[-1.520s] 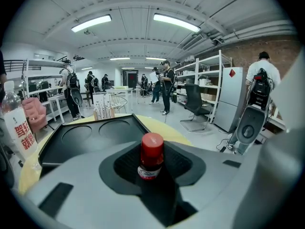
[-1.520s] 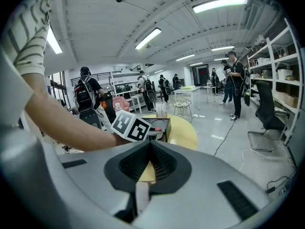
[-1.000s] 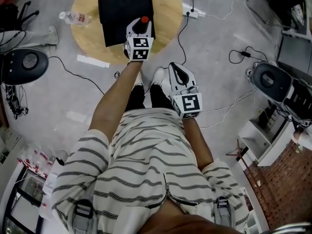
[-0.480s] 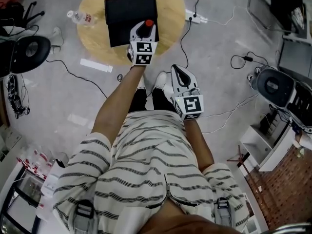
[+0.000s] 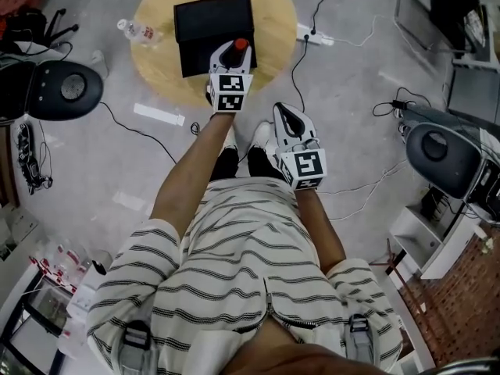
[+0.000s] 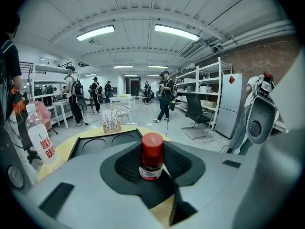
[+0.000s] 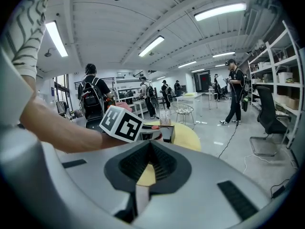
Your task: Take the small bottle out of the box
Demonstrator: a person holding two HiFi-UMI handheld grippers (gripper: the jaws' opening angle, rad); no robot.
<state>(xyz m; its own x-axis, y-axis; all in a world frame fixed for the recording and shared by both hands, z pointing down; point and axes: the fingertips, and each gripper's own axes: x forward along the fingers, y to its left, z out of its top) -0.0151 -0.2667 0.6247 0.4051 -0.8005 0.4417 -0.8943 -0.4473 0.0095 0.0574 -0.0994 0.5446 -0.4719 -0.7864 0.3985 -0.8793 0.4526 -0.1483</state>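
My left gripper [image 5: 232, 55] is shut on the small bottle [image 5: 240, 46], a dark bottle with a red cap, over the near right corner of the black box [image 5: 205, 30]. In the left gripper view the bottle [image 6: 151, 157] stands upright between the pads [image 6: 125, 162] of that gripper [image 6: 152, 168]. Behind it the box [image 6: 102, 142] shows two empty round wells. My right gripper [image 5: 283, 117] hangs off the table near the person's shoes, shut with nothing in it. Its own view shows its pads meeting [image 7: 149, 149], with the box [image 7: 167, 132] beyond.
The box sits on a round wooden table [image 5: 274, 18]. A clear water bottle [image 5: 137, 31] lies at the table's left edge and appears again [image 6: 40, 140] in the left gripper view. Cables, a power strip [image 5: 314, 34] and round black devices [image 5: 64, 89] lie on the floor.
The left gripper keeps its hold on the bottle at about the same spot by the box. The head view has shifted slightly; the right gripper has barely moved.
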